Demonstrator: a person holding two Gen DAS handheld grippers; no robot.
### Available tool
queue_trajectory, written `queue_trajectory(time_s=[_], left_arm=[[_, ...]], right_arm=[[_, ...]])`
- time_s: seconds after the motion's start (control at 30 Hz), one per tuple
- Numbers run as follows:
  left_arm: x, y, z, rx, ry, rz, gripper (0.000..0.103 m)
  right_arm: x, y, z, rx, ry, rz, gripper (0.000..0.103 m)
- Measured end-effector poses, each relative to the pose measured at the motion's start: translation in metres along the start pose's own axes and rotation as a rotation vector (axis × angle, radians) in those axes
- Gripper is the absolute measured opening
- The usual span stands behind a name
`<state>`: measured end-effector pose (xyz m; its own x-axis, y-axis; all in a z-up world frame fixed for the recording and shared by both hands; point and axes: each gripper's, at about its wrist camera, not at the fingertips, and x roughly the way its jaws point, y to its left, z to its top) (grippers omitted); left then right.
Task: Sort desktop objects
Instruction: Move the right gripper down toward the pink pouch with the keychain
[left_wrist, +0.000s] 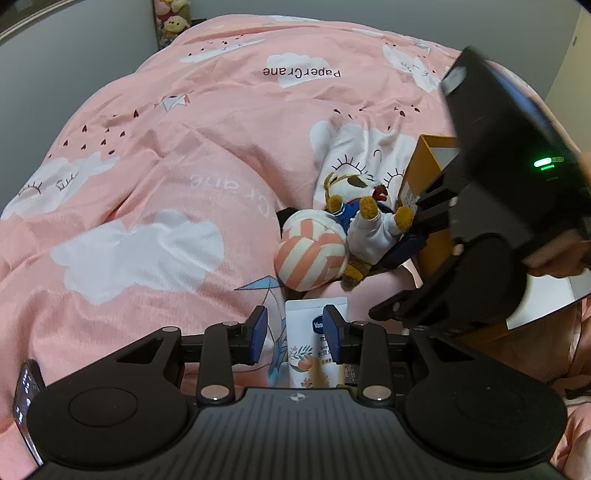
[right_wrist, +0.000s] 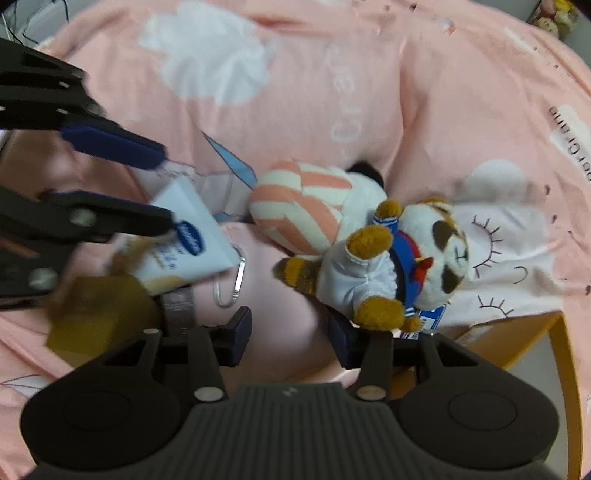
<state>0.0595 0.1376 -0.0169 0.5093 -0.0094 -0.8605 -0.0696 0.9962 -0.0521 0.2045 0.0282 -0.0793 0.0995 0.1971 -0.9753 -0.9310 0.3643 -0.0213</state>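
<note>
A white hand cream tube (left_wrist: 314, 343) is lying on the pink bed cover (left_wrist: 155, 177), its flat crimped end pointing toward the plush toys. The left hand-held gripper (left_wrist: 295, 334) is hanging over it with its jaws partly apart; the tube is sitting between the two blue pads (left_wrist: 258, 332), off toward one of them, and neither pad is visibly pressing on it. In the right wrist view the same tube (right_wrist: 192, 236) is lying beside a silver carabiner clip (right_wrist: 232, 284) and a blurred yellowish object (right_wrist: 96, 314) that cannot be identified.

Just beyond the tube, a plush cat in a white and blue outfit (left_wrist: 365, 218) is lying on its back against a pink-and-white striped plush (left_wrist: 310, 258). The right hand-held gripper (right_wrist: 288, 334) is hovering above the cover near the cat (right_wrist: 399, 266), jaws moderately apart with nothing between them, one finger close to the toy's paw.

An orange open box (left_wrist: 424, 173) is standing just beside the cat, partly hidden by the right hand-held gripper's black body. A phone (left_wrist: 26, 398) is showing at the left edge.
</note>
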Motion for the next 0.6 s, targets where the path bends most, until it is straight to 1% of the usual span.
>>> queue_trajectory(time_s=[0.1,0.17,0.2,0.23,0.33,0.43,0.6], left_arm=[[0.002,0.002,-0.001,-0.012,0.0,-0.008,0.038],[0.001,0.004,-0.001,-0.022,-0.002,-0.01,0.038],[0.001,0.005,-0.002,-0.028,-0.004,-0.01,0.038],[-0.001,0.006,-0.002,-0.034,-0.008,-0.009,0.038],[-0.005,0.008,-0.002,-0.051,-0.021,-0.011,0.038],[-0.011,0.007,-0.004,-0.054,-0.034,-0.018,0.038],[-0.026,0.0,-0.009,-0.034,-0.065,-0.049,0.038]], right_arm=[[0.012,-0.007,0.001,0.027,0.022,0.015,0.049],[0.011,-0.009,0.0,0.05,0.016,0.015,0.04],[0.007,-0.01,-0.002,0.055,0.006,0.008,0.029],[0.003,-0.01,-0.004,0.063,-0.003,0.007,0.023],[-0.016,-0.008,-0.014,0.072,-0.035,0.015,0.015],[-0.04,0.001,-0.029,0.064,-0.077,-0.003,0.011],[-0.081,0.019,-0.046,0.067,-0.17,-0.074,0.008]])
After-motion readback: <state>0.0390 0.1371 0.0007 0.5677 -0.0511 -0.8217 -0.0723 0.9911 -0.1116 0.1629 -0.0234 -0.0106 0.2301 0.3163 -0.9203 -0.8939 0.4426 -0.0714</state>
